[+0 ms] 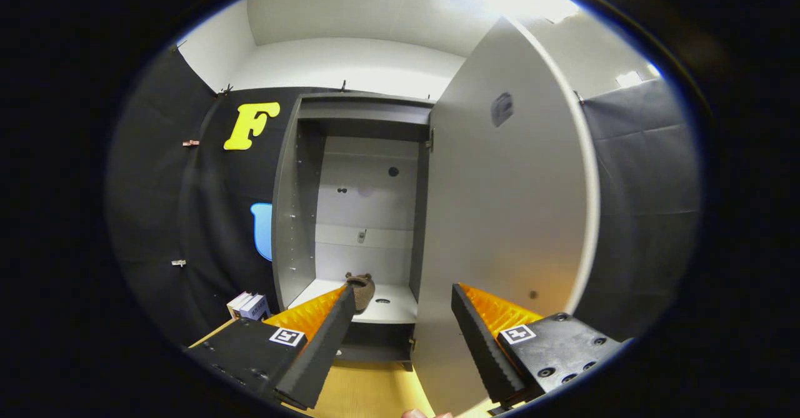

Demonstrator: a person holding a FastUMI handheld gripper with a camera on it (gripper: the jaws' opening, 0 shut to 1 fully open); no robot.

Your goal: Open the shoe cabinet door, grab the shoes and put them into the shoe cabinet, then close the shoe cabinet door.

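Shoes (360, 290) sit already on the bottom shelf of the shoe cabinet (350, 218), beyond the left finger and partly hidden by its tip; I can see only one brown rounded shape there, and I cannot tell if it is one shoe or a pair. The gripper (400, 330) is released, its jaws stand wide apart and hold nothing. The cabinet door (506, 230) stands open, just ahead of the right finger and rising beyond it. I judge the door is a stiff, flat, light panel that swings easily on its hinges. Its face looks smooth and may slip, so pushing on the outer edge, far from the hinges, seems the best place. Some books (249, 305) lie on the floor beyond the left finger.
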